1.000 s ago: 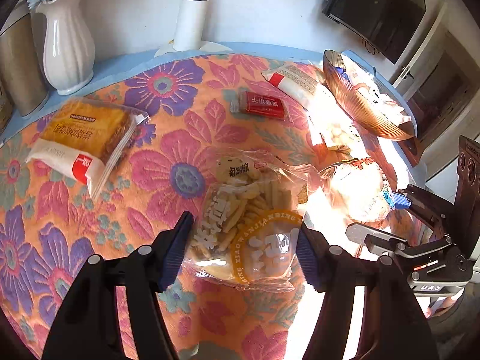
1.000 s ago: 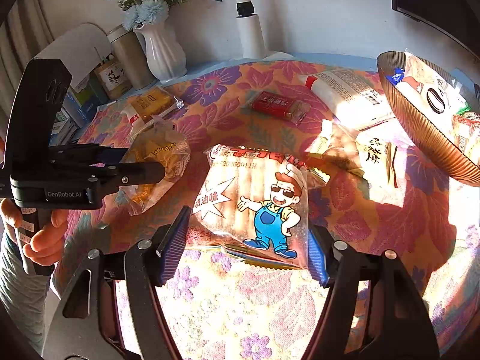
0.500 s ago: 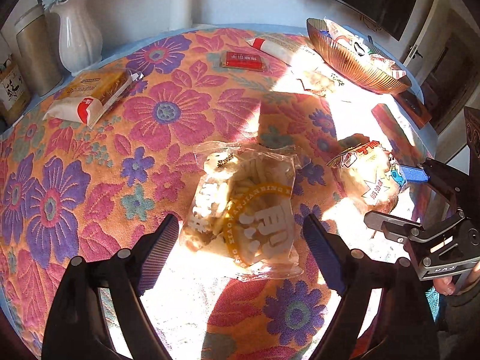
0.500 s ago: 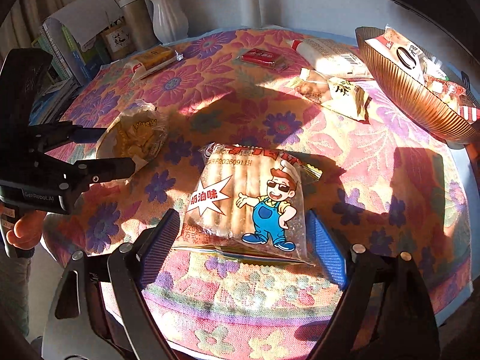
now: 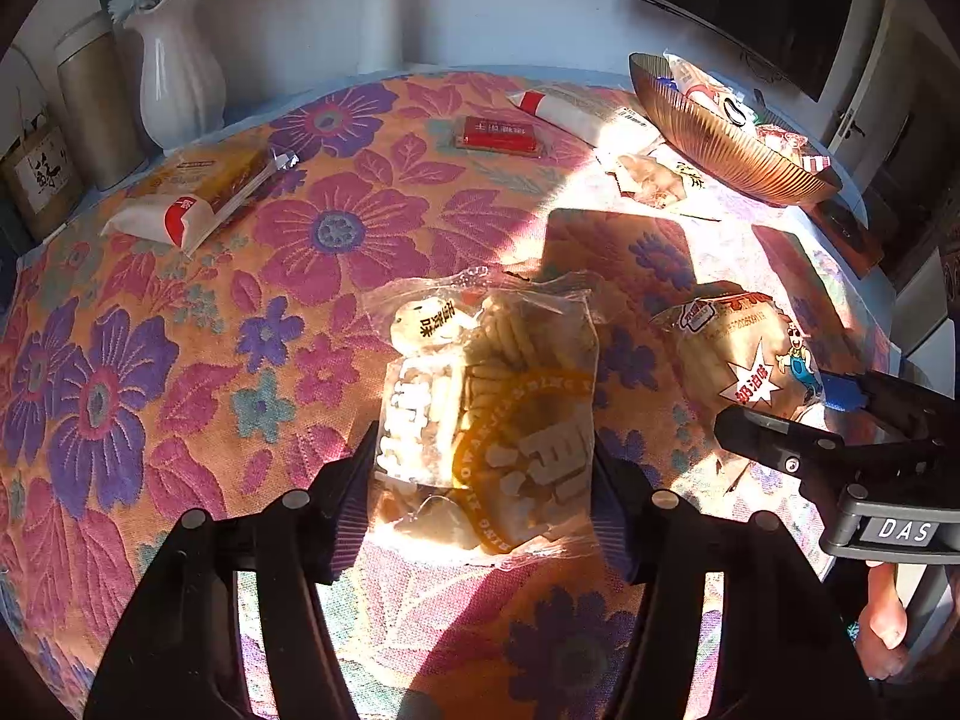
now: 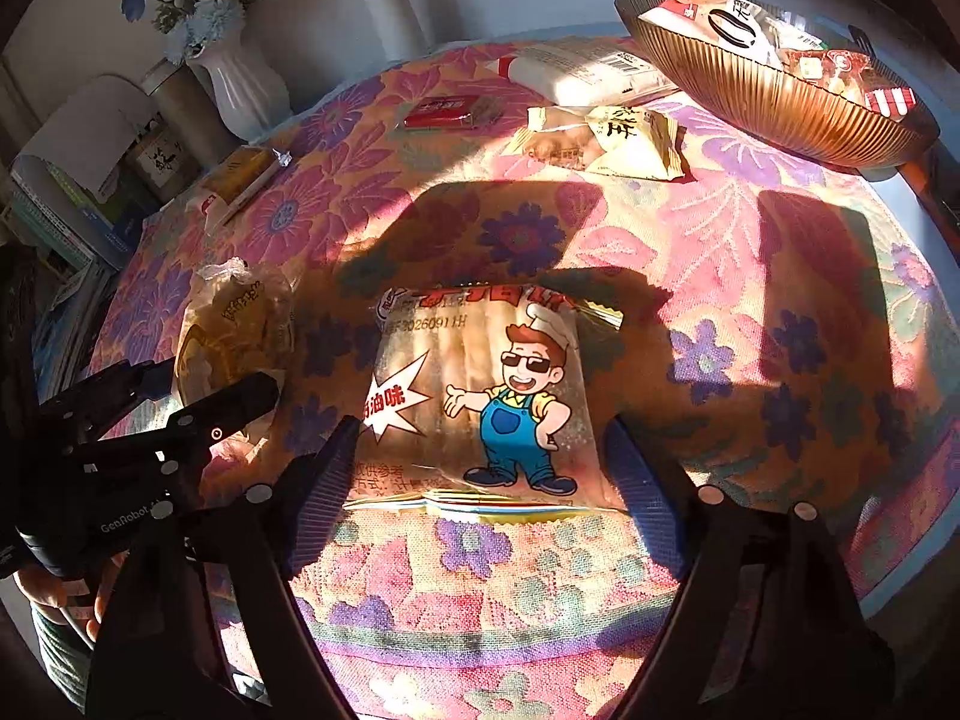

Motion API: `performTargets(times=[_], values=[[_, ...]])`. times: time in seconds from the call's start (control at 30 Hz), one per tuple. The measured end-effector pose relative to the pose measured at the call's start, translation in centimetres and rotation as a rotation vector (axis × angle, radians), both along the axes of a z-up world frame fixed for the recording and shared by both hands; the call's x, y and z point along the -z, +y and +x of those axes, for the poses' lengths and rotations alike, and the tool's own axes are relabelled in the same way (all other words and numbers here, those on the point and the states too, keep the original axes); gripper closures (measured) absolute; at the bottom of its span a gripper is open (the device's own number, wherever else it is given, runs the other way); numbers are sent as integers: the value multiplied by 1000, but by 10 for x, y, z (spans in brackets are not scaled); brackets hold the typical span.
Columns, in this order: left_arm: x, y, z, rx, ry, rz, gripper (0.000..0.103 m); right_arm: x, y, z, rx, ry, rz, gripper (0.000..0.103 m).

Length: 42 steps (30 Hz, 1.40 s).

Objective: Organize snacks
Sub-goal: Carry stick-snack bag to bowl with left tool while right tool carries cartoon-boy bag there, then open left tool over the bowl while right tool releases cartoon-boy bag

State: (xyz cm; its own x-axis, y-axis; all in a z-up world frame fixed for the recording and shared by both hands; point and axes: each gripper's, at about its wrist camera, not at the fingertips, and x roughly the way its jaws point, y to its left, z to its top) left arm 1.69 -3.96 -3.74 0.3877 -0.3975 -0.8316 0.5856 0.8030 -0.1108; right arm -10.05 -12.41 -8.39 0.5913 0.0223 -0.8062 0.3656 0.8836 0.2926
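Gripping a bag apiece, we found both grippers pinching what they had held half a second earlier: the left gripper (image 5: 483, 480) had its blue pads against the two sides of the clear bag of stick biscuits (image 5: 489, 408), and the right gripper (image 6: 480, 468) was clamped on the cartoon-chef bag (image 6: 480, 396) in the same way. Neither was pressed fully together; each stood as wide as its bag.

What had changed was the framing. A second back, the tabletop filled both views and the bags sat close to it; half a second back, the table edge had dropped well into view; now the floral tablecloth (image 5: 180, 330) had come nearer again and the far rim had slipped toward the top of the frame. We judged that both bags were off the cloth and being carried, though we could not tell for certain that they were clear of it.

Outward from the grip, the ribbed copper bowl (image 5: 720, 138) sat at the upper right of the left view, already holding several packets. Loose on the cloth were a small cream packet (image 6: 606, 138) just below the bowl's left end, a long white pack (image 6: 582, 75), a red box (image 5: 498, 135) and a yellow-and-white bread pack (image 5: 192, 195) at the upper left. We took the bowl for the likely destination, with much left to gather.
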Motion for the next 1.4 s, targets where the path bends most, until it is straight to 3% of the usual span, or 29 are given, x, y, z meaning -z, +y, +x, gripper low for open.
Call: performTargets(times=[0.07, 0.1, 0.37, 0.53, 0.63, 0.83, 1.07, 1.13, 1.17, 1.2, 1.23, 1.4], values=[[-4, -3, -3, 4, -10, -11, 44, -1, 1, -2, -7, -18, -12, 29], [-8, -5, -4, 5, -20, -15, 44, -2, 1, -4, -17, -32, -4, 37], [-47, -43, -3, 70, -68, -81, 44, -41, -27, -26, 16, -174, -16, 39], [-85, -87, -2, 166, -93, -207, 44, -84, -88, -48, 141, -302, -81, 39], [-103, -131, 4, 230, -124, -209, 44, -108, -138, -55, 233, -354, -130, 39], [-119, -233, 31, 321, -159, -206, 44, -137, -238, -41, 355, -371, -179, 39], [-108, -315, 64, 374, -133, -217, 44, -127, -323, 9, 395, -345, -23, 38], [-102, -333, 72, 364, -154, -200, 43, -120, -339, 24, 391, -323, -11, 31], [-100, -341, 75, 361, -166, -196, 37, -116, -345, 31, 391, -302, 0, 26], [-98, -346, 78, 359, -179, -191, 30, -112, -349, 33, 394, -296, 20, 19], [-97, -349, 81, 348, -192, -188, 17, -109, -352, 32, 395, -298, 38, 20], [-102, -323, 93, 326, -172, -222, 18, -105, -349, 12, 402, -306, 37, 21]])
